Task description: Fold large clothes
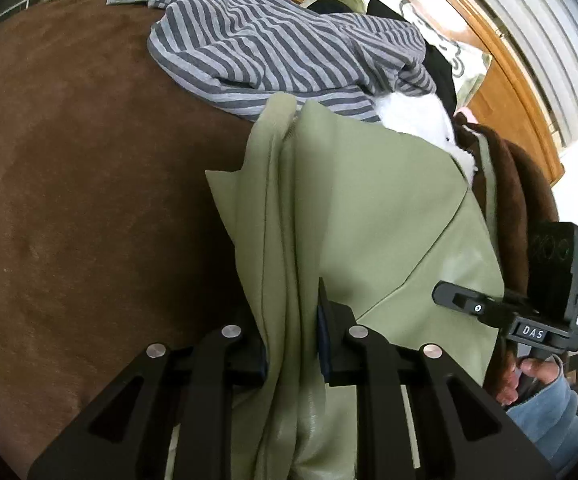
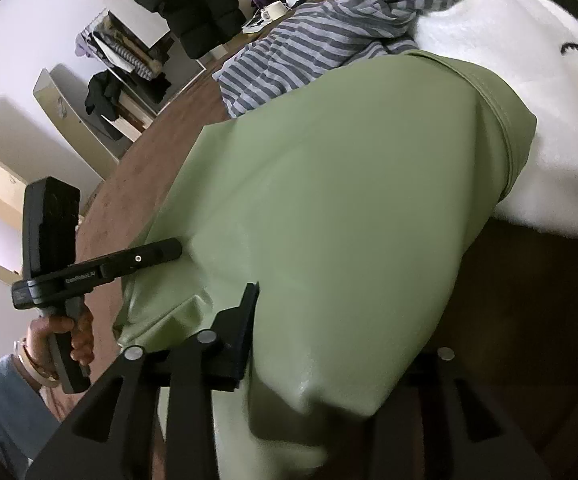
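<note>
A big bed with a soft brown cover (image 1: 69,184) carries everything. A light green garment (image 1: 369,216) lies on the near right part of it. Behind that, farther away, a grey striped top (image 1: 273,48) lies in a heap. A fluffy white thing (image 1: 413,116) lies to the right, touching both. The left part of the brown cover is bare.

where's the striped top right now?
The striped top lies crumpled on the brown bed cover, top centre in the left wrist view, just beyond the green garment and beside the white fluffy item.
</note>
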Demonstrator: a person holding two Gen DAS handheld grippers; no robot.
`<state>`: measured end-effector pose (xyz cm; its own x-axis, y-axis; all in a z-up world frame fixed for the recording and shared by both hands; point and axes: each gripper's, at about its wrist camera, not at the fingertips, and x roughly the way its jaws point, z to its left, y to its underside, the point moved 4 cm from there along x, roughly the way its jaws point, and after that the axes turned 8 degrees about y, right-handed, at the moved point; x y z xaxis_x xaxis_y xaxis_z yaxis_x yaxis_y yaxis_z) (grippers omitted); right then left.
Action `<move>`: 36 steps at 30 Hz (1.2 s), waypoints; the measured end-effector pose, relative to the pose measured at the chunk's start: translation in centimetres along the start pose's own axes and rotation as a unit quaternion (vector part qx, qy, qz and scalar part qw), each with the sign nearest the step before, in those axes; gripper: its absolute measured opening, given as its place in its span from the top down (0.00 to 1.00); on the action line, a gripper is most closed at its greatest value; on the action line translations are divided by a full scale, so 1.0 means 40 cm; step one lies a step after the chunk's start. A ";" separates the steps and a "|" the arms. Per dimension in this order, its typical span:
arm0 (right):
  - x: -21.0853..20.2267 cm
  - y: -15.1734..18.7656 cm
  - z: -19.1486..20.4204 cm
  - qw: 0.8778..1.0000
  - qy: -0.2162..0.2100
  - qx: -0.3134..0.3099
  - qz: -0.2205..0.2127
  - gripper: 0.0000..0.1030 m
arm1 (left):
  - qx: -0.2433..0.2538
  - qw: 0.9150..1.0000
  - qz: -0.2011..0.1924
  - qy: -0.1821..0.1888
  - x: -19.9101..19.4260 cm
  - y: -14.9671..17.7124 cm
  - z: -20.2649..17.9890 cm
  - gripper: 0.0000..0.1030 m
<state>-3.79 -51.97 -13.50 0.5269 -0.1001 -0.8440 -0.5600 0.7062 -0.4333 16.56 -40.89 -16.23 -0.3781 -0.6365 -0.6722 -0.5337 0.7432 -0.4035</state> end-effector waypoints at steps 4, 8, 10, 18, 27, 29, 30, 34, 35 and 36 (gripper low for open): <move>0.021 -0.001 -0.001 1.000 0.025 0.002 0.010 0.50 | 0.009 0.999 0.009 -0.033 0.025 -0.016 0.004 0.64; 0.021 0.007 -0.025 0.996 0.074 0.015 0.039 0.37 | 0.022 0.994 0.011 -0.107 0.008 -0.029 0.022 0.39; 0.014 0.019 -0.043 0.995 0.086 0.031 0.048 0.31 | 0.018 0.992 -0.008 -0.123 -0.036 -0.036 0.035 0.31; -0.114 0.072 -0.005 0.984 0.176 0.001 0.021 0.13 | -0.025 0.988 -0.074 -0.133 -0.181 -0.017 0.017 0.24; -0.146 0.169 0.090 0.987 0.160 -0.003 -0.013 0.13 | 0.014 0.979 -0.097 -0.176 -0.196 0.116 -0.165 0.18; -0.141 0.185 0.088 0.990 0.140 0.017 -0.004 0.13 | 0.035 0.976 -0.093 -0.196 -0.184 0.137 -0.189 0.18; -0.140 0.188 0.087 0.990 0.139 0.022 -0.002 0.13 | 0.050 0.972 -0.089 -0.210 -0.172 0.144 -0.196 0.18; -0.131 0.213 0.084 0.989 0.151 0.008 0.002 0.13 | 0.066 0.969 -0.062 -0.232 -0.129 0.161 -0.181 0.18; -0.127 0.217 0.083 0.988 0.155 0.007 0.003 0.13 | 0.065 0.969 -0.057 -0.233 -0.117 0.165 -0.171 0.18; -0.121 0.220 0.081 0.987 0.160 0.004 0.005 0.13 | 0.064 0.968 -0.052 -0.235 -0.107 0.168 -0.159 0.18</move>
<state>-9.20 -43.00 -12.23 0.2916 -0.3080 -0.9056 -0.5581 0.7141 -0.4226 9.79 -34.50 -12.13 0.0755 -0.5676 -0.8198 -0.4408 0.7185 -0.5381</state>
